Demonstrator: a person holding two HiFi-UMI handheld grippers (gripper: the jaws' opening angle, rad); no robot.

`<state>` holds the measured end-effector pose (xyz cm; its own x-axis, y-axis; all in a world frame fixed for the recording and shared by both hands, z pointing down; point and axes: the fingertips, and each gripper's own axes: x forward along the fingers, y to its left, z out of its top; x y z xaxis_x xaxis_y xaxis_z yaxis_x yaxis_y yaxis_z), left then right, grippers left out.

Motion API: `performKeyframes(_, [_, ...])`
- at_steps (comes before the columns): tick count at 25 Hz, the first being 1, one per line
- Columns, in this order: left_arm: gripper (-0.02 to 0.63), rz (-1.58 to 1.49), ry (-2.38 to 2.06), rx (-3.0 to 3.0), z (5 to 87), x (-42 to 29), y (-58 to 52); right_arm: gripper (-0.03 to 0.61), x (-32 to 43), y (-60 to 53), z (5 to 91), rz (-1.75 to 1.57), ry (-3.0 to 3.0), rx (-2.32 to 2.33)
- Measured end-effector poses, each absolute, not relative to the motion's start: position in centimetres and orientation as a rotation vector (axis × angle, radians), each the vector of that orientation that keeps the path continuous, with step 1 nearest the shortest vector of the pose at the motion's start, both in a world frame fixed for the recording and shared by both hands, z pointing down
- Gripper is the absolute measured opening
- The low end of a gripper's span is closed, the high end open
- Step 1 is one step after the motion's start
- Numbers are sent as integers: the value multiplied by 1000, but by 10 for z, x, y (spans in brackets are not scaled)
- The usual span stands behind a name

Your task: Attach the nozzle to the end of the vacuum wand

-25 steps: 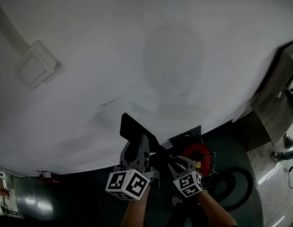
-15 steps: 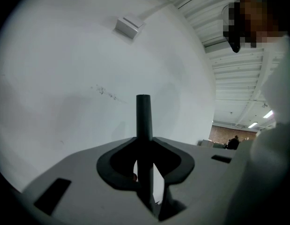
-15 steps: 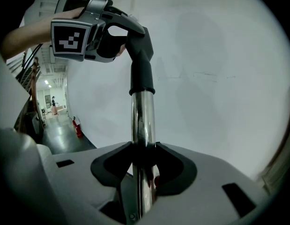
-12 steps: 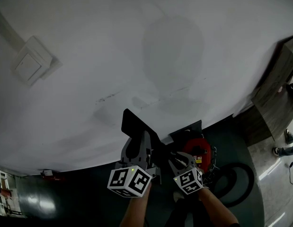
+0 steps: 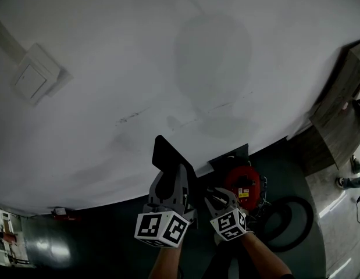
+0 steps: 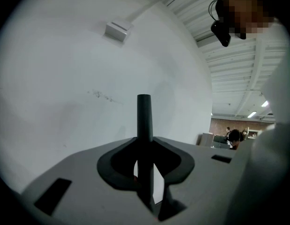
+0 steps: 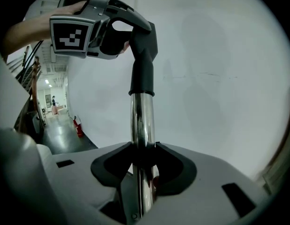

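I get a white wall (image 5: 168, 51) filling most of my head view, with a pale switch box (image 5: 29, 77) at its upper left and faint dark scuffs (image 5: 133, 116) near the middle. On the dark floor (image 5: 110, 243) below sits a red canister (image 5: 245, 186), with a black hose (image 5: 310, 218) looping beside it. A wood-grain cabinet (image 5: 337, 121) stands at the right. The right gripper view shows me a red fire extinguisher (image 7: 78, 127) by the wall.

dim, flat indoor light with a strong fisheye bend
the head view is dark and grey: a soft shadow (image 5: 213, 63) blotches the wall (image 5: 110, 68) and the floor (image 5: 49, 251) shines. both gripper views have black corners; ceiling strip lights (image 6: 251, 114) glow and the chrome wand (image 7: 142, 125) glints.
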<state>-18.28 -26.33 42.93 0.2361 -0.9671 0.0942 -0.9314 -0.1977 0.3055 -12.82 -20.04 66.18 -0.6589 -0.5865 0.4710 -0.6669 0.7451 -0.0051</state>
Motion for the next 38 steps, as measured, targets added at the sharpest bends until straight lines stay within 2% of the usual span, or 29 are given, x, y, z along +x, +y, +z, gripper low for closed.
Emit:
performKeyframes(8, [84,-152,-1775,2200,431,-187,-254,158,-132,-197,665,292,-2503,942])
performKeyframes(16, [84,-292,-1758,2080,440,-213,-256,158,-134,-191,665,298,-2514,941])
performKeyframes(26, [84,-314,-1694,2082,441,-208,-257,156,-122,-204,661,236,-2488,934])
performKeyframes(32, [84,-195,-1674,2187,440,-186,-269,155,-127,-199,662,217,-2495,896])
performKeyframes(38, [84,-300,-1678,2093,448,-202,-266,155,-123,-206,661,252,-2501,904])
